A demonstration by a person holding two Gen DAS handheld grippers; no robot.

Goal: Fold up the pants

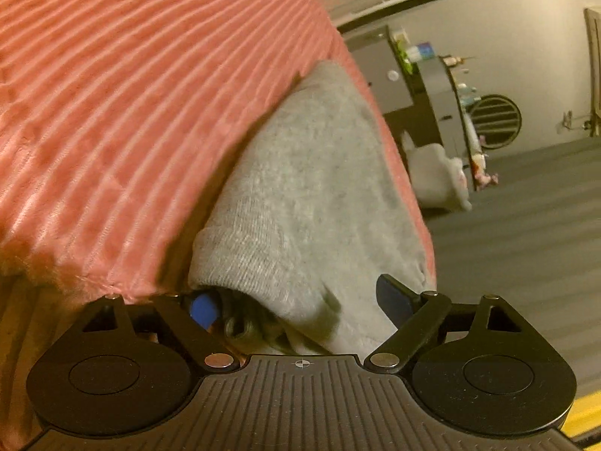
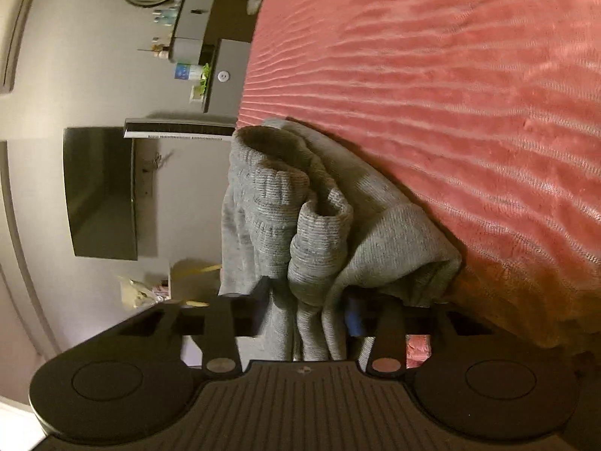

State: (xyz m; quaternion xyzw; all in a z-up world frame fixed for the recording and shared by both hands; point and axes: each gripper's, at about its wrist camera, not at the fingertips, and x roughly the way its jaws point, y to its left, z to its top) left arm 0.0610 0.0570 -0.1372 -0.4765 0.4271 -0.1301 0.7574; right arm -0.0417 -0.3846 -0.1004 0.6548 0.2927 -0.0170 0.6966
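Gray pants [image 1: 311, 195] drape over the left gripper [image 1: 298, 306], rolled sideways, jaws apart at nine and three o'clock. Right gripper [image 2: 306, 300], also rolled, straddles bunched cuffs; clamping unclear. Pink bedspread [image 1: 131, 112] beneath.

You have grey knit pants [image 2: 330, 221] bunched at the ribbed pink bedspread's edge, cuffs rumpled, partly hanging

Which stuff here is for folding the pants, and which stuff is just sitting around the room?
For the job:
- grey pants
- pink ribbed blanket they lie on
- left gripper, fingers either side of the cloth
- right gripper, cloth bunched between its fingers

Just lying about:
- dark screen on the wall
- cluttered grey shelves
- round slatted vent
- white thing on the floor
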